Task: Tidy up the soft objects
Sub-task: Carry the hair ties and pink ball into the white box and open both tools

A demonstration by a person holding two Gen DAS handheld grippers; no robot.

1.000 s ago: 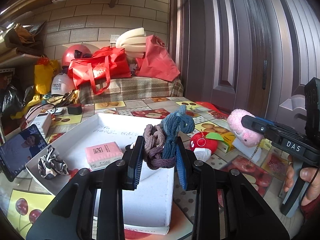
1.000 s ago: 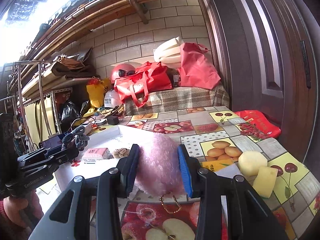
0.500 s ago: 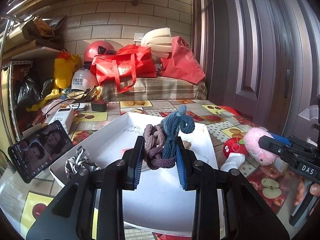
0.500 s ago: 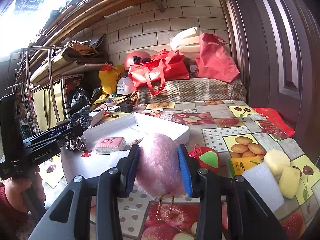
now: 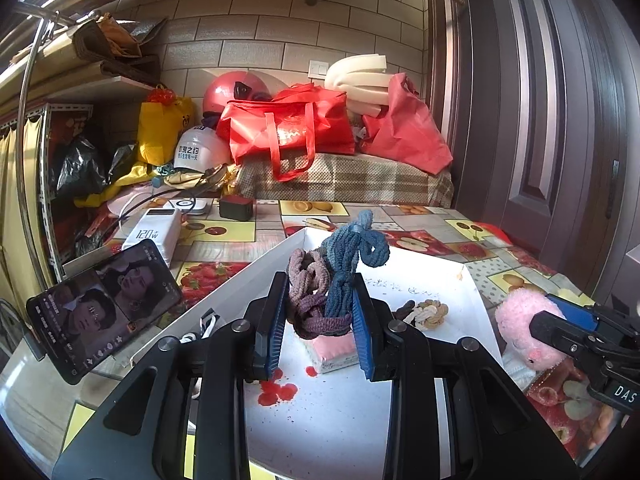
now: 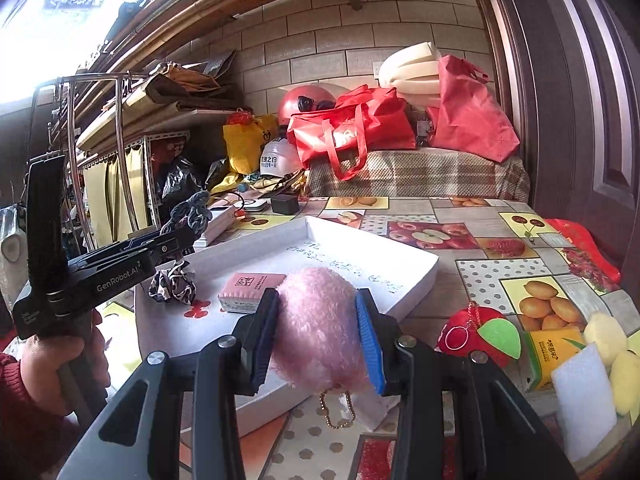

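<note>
the bundle of hair ties (image 5: 334, 280), one brownish-purple and one blue, sits pinched between the narrowly set pads of the left claw (image 5: 320, 326), its loops sticking up above the fingertips. this claw points slightly downward over the white tray (image 5: 472, 292). just beyond it in the tray lie a pink packet (image 5: 334, 354), partly hidden by the claw's right finger, and a small beige and dark knotted tie (image 5: 426, 314). a black-and-white scrunchie (image 6: 174, 284) lies under the claw's left side, mostly hidden in the left wrist view.

the right claw (image 6: 318, 338) is clamped on a pink plush toy (image 6: 318, 332), also tilted a little down, at the tray's near right edge over the fruit-patterned worktop (image 6: 472, 216). a gold chain hangs below the toy; what it ends in is cut off. to this claw's right sit a red apple charm (image 6: 478, 338), a white foam block (image 6: 584, 396) and yellow sponges (image 6: 606, 336). the person's left hand (image 6: 56, 356) grips the left claw's handle, a red sleeve at the frame edge.
</note>
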